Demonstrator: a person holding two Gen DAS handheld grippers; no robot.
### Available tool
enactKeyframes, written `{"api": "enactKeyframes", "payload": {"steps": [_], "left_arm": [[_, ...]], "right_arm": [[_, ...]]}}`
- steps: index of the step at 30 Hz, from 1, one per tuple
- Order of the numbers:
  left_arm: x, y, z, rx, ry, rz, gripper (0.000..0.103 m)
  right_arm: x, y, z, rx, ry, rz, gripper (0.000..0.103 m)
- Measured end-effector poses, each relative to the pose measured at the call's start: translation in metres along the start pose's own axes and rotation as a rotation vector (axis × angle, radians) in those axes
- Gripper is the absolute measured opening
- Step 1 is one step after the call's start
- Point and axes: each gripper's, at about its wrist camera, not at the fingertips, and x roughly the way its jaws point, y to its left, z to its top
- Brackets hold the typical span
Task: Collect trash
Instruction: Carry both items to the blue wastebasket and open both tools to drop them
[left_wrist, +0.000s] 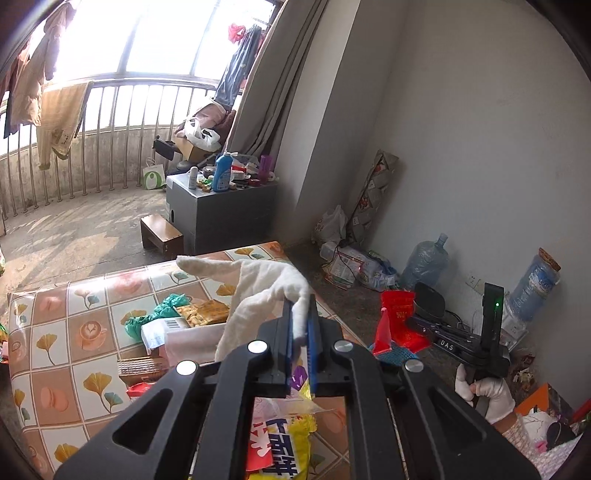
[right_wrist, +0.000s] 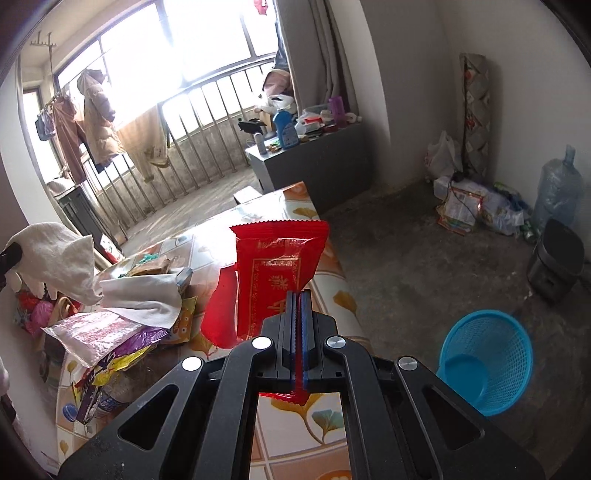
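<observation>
Hand-held gripper (right_wrist: 300, 295) (right) clamping red wrapper (right_wrist: 280, 266)

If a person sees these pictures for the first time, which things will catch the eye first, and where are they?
First, the red wrapper standing up from the shut right gripper, above the table's edge. Next, the white tissue pinched in the left gripper, hanging over the trash-covered table. Then the blue basket on the floor to the right of the table.

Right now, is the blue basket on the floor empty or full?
Empty. The blue basket stands on the floor beside the table; its solid bottom shows bare through the open top.
</observation>
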Motion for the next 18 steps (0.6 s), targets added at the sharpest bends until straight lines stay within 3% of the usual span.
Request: {"api": "enactKeyframes", "payload": {"steps": [3, 6, 13, 18], "left_arm": [[0.019, -0.034, 0.008, 0.019, 0.011, -0.061, 0.006], [0.055, -0.074, 0.007, 0.014, 0.07, -0.153, 0.006], [0.185, -0.185, -0.022, 0.061, 0.311, -0.272, 0.006], [0.284, -0.258, -0.043, 0.124, 0.467, -0.331, 0.006]], "right_arm": [[-0.009, -0.031, -0.002, 0.07, -0.042, -0.039, 0.001], [-0.02, -0.065, -0.008, 0.15, -0.077, -0.095, 0.001], [-0.038, -0.138, -0.028, 0.267, -0.112, -0.335, 0.001], [-0.021, -0.196, -0.036, 0.354, -0.065, -0.439, 0.001]]}}
